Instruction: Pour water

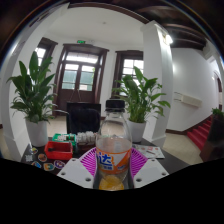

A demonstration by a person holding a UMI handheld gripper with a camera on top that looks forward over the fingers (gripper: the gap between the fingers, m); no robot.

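Observation:
A clear plastic bottle (113,140) with a dark cap and an orange-and-blue label stands upright between my fingers. The magenta pads (90,161) press against both sides of its labelled lower body, so my gripper (112,165) is shut on the bottle. Its neck and cap rise above the fingers. The bottle's base is hidden below the fingers. No cup or other vessel for the water is visible.
A table (170,159) just beyond the fingers carries small packets and a red box (58,150) on the left side. Two potted leafy plants (36,95) (140,100) flank a dark chair (83,117). Behind are double doors (78,78) and a white pillar (158,70).

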